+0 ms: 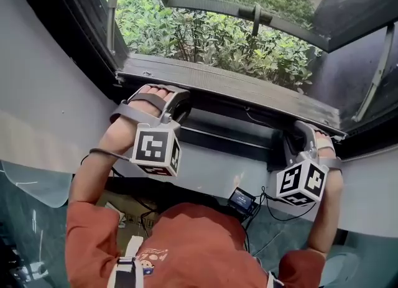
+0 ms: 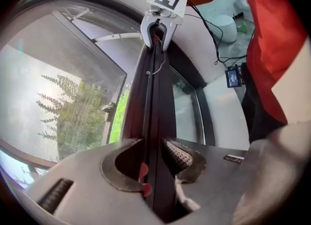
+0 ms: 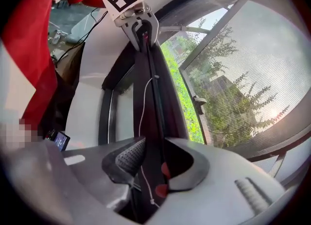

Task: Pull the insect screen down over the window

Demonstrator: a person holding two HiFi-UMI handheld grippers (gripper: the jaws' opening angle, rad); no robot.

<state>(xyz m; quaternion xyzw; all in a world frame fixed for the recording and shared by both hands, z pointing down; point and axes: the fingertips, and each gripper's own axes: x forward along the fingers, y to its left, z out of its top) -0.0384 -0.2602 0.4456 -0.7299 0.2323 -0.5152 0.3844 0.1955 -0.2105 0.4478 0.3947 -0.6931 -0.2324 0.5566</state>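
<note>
While the left gripper (image 2: 154,163) and right gripper (image 3: 149,165) each clamp the bar (image 1: 230,88), at its left and right ends resp., the screen (image 2: 73,112) looks approx. fully down, its bar just above the bottom frame (image 1: 217,139). Prob. only seating it remains. No legible writing; cubes (image 1: 155,150) show markers only.

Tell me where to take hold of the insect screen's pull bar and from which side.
Grip the pull bar near each end, coming from the room side with the jaws straddling its thin edge. It is a long, narrow rail spanning the window, so two spaced holds should keep it level. The left gripper and right gripper clamp it that way.
</note>
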